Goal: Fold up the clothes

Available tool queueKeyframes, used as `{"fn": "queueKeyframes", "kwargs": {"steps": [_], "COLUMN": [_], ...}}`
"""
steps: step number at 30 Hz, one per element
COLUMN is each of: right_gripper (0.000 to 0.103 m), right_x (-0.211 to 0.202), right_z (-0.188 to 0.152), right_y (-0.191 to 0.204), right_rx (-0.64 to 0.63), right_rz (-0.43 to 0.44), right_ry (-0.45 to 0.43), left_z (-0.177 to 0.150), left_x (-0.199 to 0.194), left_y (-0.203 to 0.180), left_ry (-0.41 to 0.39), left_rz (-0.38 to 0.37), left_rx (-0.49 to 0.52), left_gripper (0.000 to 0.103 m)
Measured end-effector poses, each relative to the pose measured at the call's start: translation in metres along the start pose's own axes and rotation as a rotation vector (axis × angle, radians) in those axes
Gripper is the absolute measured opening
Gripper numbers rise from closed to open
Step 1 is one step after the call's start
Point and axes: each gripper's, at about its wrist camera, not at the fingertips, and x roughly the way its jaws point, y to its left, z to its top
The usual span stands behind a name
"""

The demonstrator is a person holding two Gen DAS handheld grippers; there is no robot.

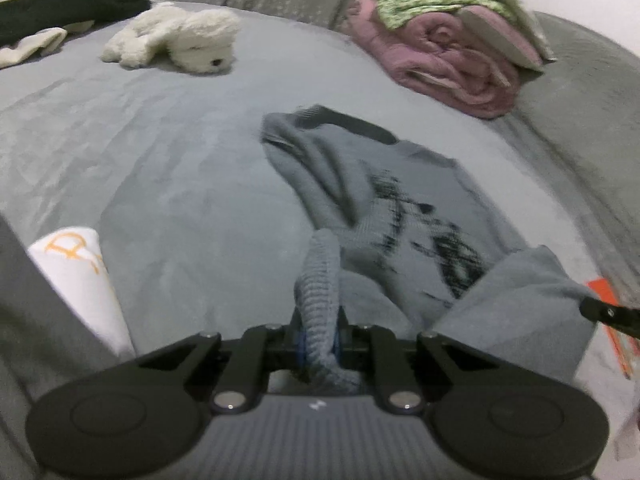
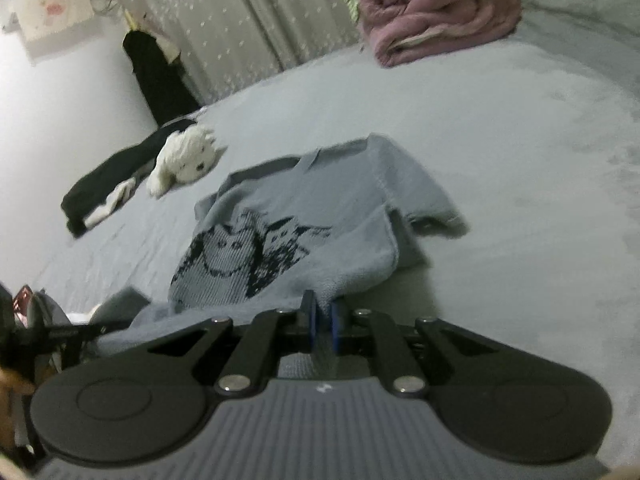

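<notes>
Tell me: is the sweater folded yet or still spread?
Mostly spread. The sweater lies face up with its print showing; only its near hem is lifted, pinched by the left tool and right tool.

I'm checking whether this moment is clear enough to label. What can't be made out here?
- Left wrist view: the sweater print is motion-blurred; the right gripper is cut off by the edge.
- Right wrist view: whether the right gripper's fingers pinch the hem is unclear, since the fabric meets them at their tips.
- Right wrist view: clutter at the left edge is too dark and cropped to identify.
</notes>
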Motion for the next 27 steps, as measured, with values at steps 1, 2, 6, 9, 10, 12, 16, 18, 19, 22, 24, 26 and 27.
{"fn": "queueKeyframes", "kwargs": {"steps": [1,2,6,9,10,12,16,18,19,22,24,26,27], "right_gripper": [0.008,0.008,0.008,0.008,0.008,0.008,0.008,0.008,0.008,0.008,0.009,0.009,0.011], "right_x": [-0.007,-0.013,-0.035,-0.05,-0.054,-0.062,-0.07,-0.069,-0.068,-0.06,-0.055,-0.052,-0.05], "right_z": [0.001,0.0,-0.001,-0.004,-0.005,-0.008,-0.012,-0.014,-0.015,-0.019,-0.022,-0.024,-0.025], "right_y": [-0.002,-0.004,-0.014,-0.02,-0.022,-0.025,-0.033,-0.036,-0.039,-0.045,-0.048,-0.05,-0.05], "right_rx": [0.005,0.011,0.035,0.045,0.045,0.047,0.044,0.046,0.05,0.054,0.051,0.048,0.047], "right_rz": [-0.005,-0.012,-0.038,-0.058,-0.067,-0.08,-0.12,-0.137,-0.147,-0.171,-0.185,-0.19,-0.189], "right_ry": [-0.012,-0.021,-0.046,-0.065,-0.072,-0.079,-0.081,-0.07,-0.06,-0.023,0.002,0.02,0.027], "left_z": [-0.003,-0.006,-0.016,-0.022,-0.024,-0.028,-0.034,-0.037,-0.038,-0.041,-0.044,-0.046,-0.046], "left_x": [-0.005,-0.01,-0.028,-0.038,-0.04,-0.042,-0.041,-0.038,-0.036,-0.029,-0.024,-0.019,-0.018], "left_y": [-0.003,-0.006,-0.019,-0.031,-0.034,-0.04,-0.049,-0.053,-0.053,-0.055,-0.054,-0.054,-0.054], "left_ry": [0.001,0.002,0.002,0.002,0.008,0.024,0.072,0.098,0.113,0.153,0.177,0.2,0.208], "left_rz": [-0.017,-0.037,-0.114,-0.161,-0.172,-0.193,-0.224,-0.222,-0.219,-0.204,-0.19,-0.176,-0.169], "left_rx": [0.003,0.007,0.032,0.062,0.071,0.086,0.117,0.141,0.15,0.173,0.185,0.198,0.203], "left_gripper": [0.012,0.012,0.012,0.012,0.012,0.012,0.012,0.012,0.012,0.012,0.013,0.013,0.014]}}
